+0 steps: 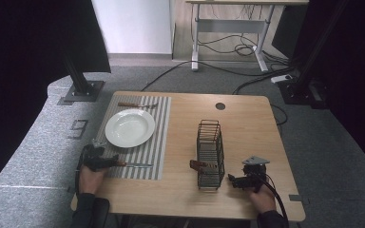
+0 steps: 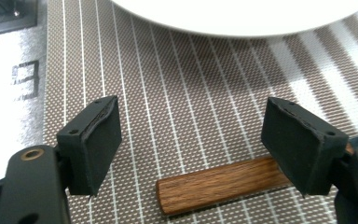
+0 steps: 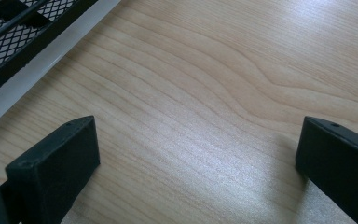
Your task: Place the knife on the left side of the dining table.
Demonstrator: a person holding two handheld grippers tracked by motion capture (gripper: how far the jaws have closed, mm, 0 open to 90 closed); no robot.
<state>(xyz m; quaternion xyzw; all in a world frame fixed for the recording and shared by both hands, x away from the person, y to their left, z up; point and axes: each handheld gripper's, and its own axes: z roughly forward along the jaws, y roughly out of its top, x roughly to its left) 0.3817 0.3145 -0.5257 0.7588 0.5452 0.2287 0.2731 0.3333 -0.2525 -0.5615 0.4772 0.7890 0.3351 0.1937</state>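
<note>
While the knife (image 1: 134, 165) lies on the striped placemat (image 1: 159, 142) below the plate (image 1: 129, 127), its wooden handle between the left tongs' (image 2: 191, 140) open pads, centre them before closing. The right tongs (image 3: 198, 154), open and empty, rest on the worktop (image 1: 247, 123) beside the wire rack (image 1: 210, 154).

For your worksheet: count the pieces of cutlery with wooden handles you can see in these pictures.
3: one above the plate on the placemat, one below the plate by the left gripper, one in the wire rack; more may be hidden there.
</note>
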